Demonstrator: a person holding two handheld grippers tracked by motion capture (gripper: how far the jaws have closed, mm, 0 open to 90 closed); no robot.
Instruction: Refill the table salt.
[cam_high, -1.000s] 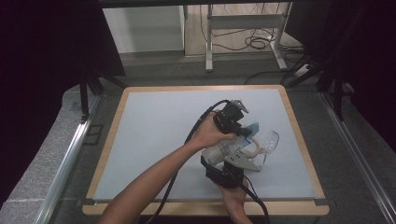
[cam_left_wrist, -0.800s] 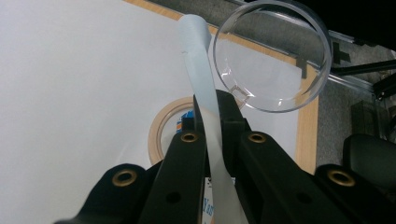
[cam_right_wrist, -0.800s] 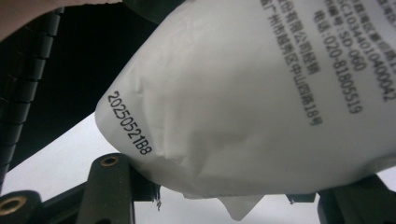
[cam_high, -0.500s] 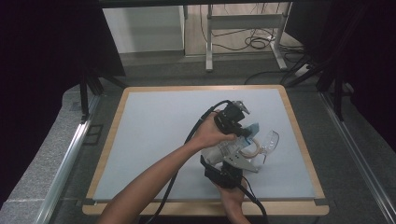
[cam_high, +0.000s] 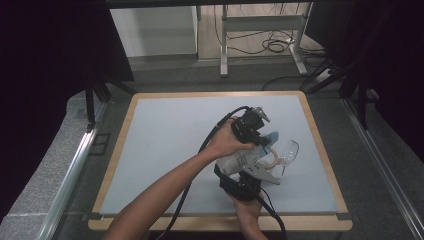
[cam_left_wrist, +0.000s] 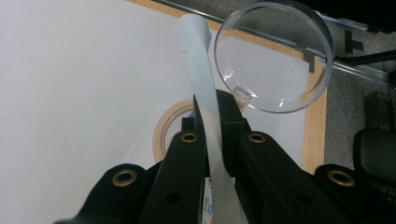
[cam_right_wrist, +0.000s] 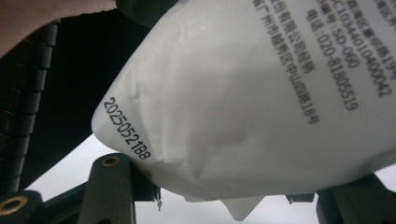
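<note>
Grey table mat (cam_high: 165, 145) below — my left gripper (cam_left_wrist: 212, 109) pinches the white pouch's (cam_right_wrist: 261, 102) edge, right gripper (cam_high: 245, 186) clamps its body

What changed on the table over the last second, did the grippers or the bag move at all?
Nothing visibly changed. The left gripper stays shut on the bag's edge, the right gripper stays around the white bag, and the clear lid and tape roll lie where they were.

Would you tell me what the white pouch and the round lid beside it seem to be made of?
White pouch: likely matte plastic film, since it creases softly and carries printed text. Round lid: clear, glossy hard plastic, probably; the table edge shows through it and its rim glints.
</note>
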